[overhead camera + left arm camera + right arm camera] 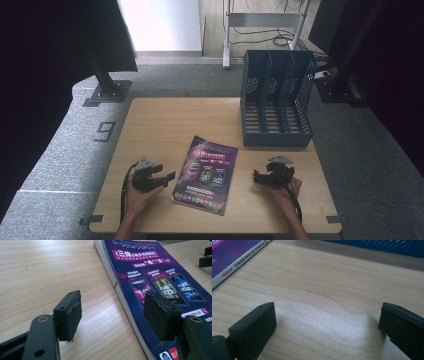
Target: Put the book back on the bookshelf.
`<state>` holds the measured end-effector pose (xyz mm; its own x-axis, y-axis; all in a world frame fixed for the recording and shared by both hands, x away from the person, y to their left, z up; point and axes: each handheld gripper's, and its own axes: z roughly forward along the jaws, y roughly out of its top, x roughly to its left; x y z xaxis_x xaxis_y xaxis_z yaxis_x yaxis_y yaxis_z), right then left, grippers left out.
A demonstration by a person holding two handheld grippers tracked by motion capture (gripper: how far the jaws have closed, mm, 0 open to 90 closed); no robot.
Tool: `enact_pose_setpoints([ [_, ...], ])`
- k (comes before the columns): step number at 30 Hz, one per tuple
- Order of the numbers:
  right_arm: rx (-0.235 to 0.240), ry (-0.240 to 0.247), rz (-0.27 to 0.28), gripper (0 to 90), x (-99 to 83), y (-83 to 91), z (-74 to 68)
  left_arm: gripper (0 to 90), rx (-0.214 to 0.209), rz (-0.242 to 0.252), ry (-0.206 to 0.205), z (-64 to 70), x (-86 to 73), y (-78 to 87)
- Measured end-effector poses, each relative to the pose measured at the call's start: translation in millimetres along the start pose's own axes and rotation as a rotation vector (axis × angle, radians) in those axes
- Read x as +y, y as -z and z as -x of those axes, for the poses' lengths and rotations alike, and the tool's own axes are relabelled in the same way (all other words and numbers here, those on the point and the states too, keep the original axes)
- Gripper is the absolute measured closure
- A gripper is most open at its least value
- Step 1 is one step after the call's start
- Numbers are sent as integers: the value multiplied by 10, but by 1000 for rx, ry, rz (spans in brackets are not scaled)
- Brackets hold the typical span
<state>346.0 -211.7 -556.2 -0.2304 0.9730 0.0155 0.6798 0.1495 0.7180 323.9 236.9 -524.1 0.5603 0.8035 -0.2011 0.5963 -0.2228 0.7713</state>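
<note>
from above, your magazine (pixel 206 174) lies flat on the desk (pixel 165 125), well short of the blue file rack (pixel 276 99) behind it; nothing looks started, and any lift or filing is left. your left hand-held gripper (pixel 167 177) sits just left of the magazine, your right hand-held gripper (pixel 256 177) near its right. in the left gripper view, the released jaws straddle the magazine's edge without touching. in the right gripper view, the jaws gape over bare desk, the magazine's spine off beyond them.
</note>
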Motion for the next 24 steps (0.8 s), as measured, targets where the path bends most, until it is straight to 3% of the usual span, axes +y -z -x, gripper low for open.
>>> enact_pose_setpoints([
  [9, -8, -4, 8, 61, 2, 11, -1, 322, -9, -7, 10, -2, 4, 10],
  [24, 61, -15, 66, 102, 52, 91, -84, 292, -6, 9, 23, -22, 14, 16],
])
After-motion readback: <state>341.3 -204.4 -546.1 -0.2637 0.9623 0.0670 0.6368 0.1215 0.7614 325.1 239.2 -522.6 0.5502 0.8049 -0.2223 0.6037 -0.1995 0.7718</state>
